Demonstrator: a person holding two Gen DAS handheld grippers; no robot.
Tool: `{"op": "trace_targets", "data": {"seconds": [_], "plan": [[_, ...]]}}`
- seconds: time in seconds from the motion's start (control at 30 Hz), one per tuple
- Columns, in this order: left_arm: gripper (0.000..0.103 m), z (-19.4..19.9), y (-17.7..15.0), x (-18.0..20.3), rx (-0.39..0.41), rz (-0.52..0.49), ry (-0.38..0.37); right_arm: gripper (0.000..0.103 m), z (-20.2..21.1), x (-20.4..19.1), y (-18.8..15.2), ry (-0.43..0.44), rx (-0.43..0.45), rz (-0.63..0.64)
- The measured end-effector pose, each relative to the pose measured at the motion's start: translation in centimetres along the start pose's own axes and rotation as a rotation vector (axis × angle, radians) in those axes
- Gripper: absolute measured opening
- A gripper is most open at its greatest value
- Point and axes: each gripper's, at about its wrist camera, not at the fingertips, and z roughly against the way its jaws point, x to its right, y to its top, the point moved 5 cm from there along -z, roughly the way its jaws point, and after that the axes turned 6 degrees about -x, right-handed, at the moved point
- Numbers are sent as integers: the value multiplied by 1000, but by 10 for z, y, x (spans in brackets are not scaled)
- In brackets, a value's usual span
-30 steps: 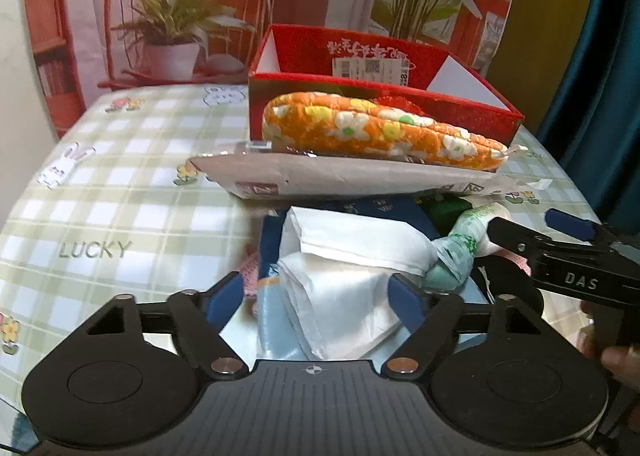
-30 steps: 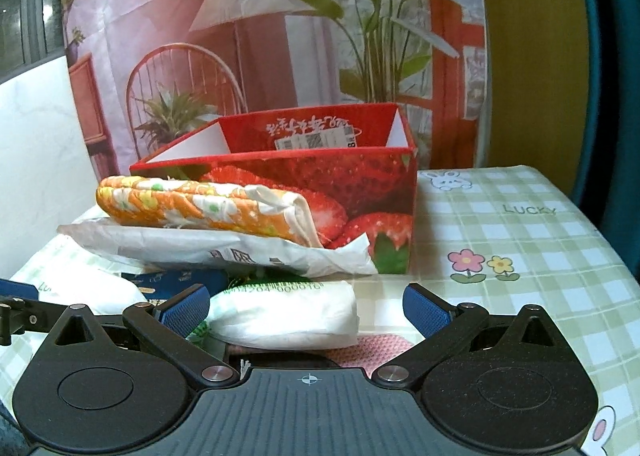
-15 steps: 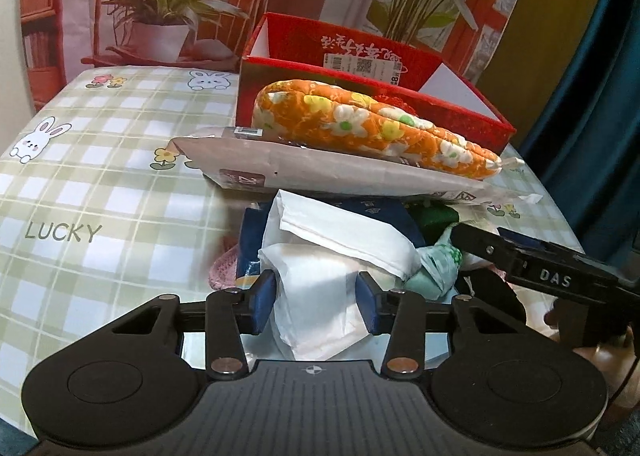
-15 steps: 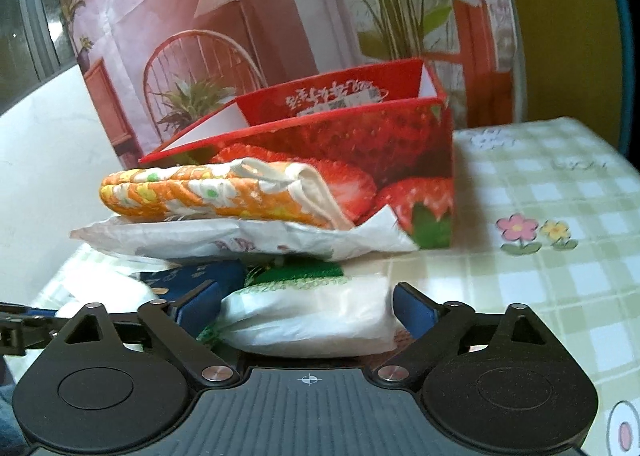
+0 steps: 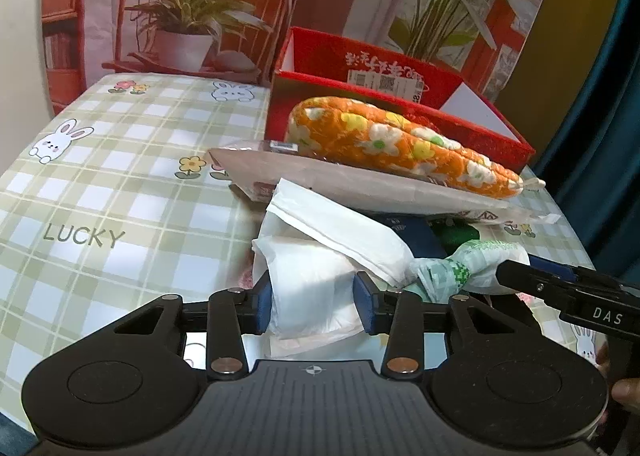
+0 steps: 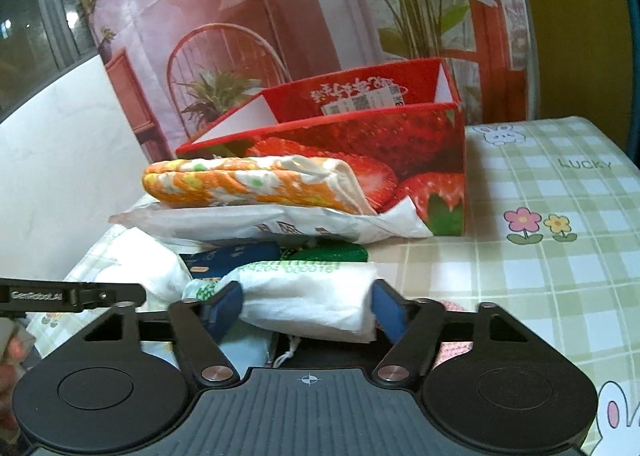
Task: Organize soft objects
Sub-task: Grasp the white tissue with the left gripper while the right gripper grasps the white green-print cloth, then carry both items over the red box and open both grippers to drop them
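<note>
A white plastic bag of soft white pads (image 5: 312, 276) with a green-printed end (image 5: 472, 264) lies at the front of a pile on the checked tablecloth. My left gripper (image 5: 314, 306) is shut on its white end. My right gripper (image 6: 306, 306) is shut on its green-printed end (image 6: 304, 288). Behind it lie a dark blue packet (image 6: 236, 256), a green packet (image 6: 328, 254), a flat white package (image 5: 360, 188) and an orange flowered pouch (image 5: 400, 144) on top. A red strawberry box (image 6: 420, 160) stands open behind the pile.
A pink crocheted piece (image 6: 456, 348) lies under the bag near my right gripper. The checked tablecloth (image 5: 100, 196) spreads to the left and, in the right wrist view (image 6: 560, 276), to the right. A printed backdrop stands behind the table.
Both grippers have closed from open onto the white bag, the left first, then the right. Both have come closer to the pile.
</note>
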Motion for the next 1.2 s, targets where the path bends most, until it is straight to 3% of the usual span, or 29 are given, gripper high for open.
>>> {"op": "trace_targets", "data": {"seconds": [0.2, 0.3, 0.5, 0.73, 0.97, 1.2], "plan": [[31, 10, 3, -8, 52, 34, -13, 26, 10, -2, 4, -16, 9, 14], [26, 15, 5, -10, 75, 46, -37, 18, 18, -4, 7, -11, 29, 20], [19, 27, 7, -11, 132, 53, -64, 12, 33, -18, 16, 1, 72, 67], [18, 45, 12, -12, 206, 65, -86, 10, 49, -34, 25, 13, 122, 110], [18, 70, 29, -3, 313, 5, -90, 9, 67, -43, 39, 16, 186, 133], [18, 82, 65, 14, 375, -76, -84, 9, 73, -40, 65, 18, 235, 147]]}}
